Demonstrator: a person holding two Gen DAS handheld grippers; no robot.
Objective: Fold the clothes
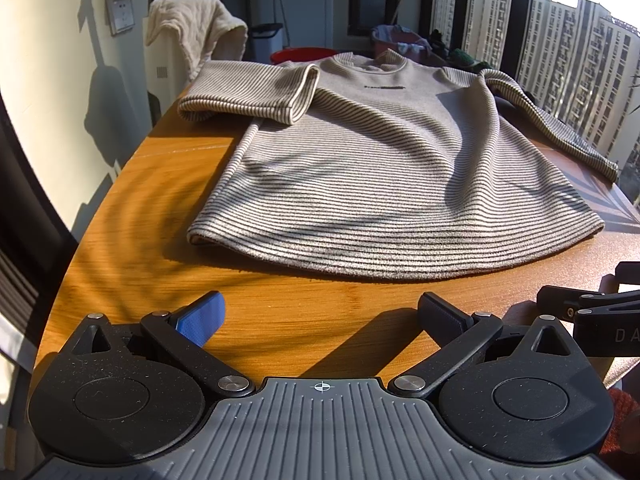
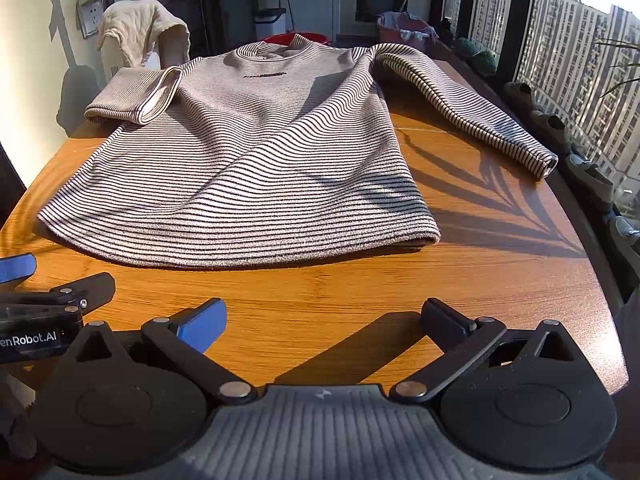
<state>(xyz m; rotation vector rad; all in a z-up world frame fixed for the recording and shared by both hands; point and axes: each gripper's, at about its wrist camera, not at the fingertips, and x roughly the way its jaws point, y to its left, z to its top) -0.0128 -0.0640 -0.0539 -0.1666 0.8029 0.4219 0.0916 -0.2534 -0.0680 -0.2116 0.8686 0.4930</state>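
A beige long-sleeved shirt with thin dark stripes (image 1: 360,168) lies flat on the wooden table (image 1: 132,216), collar away from me, hem toward me. It also shows in the right wrist view (image 2: 248,160). Its left sleeve (image 1: 248,92) is folded in across the shoulder; its right sleeve (image 2: 472,112) stretches out toward the table's right edge. My left gripper (image 1: 320,320) is open and empty, short of the hem. My right gripper (image 2: 324,320) is open and empty, also short of the hem, beside the left one.
A cream towel (image 1: 192,28) hangs over a chair at the far left. A red basin (image 1: 300,55) and a white bin (image 1: 268,40) stand beyond the table. Windows (image 1: 580,60) run along the right side, with a ledge of small items (image 2: 588,172) below.
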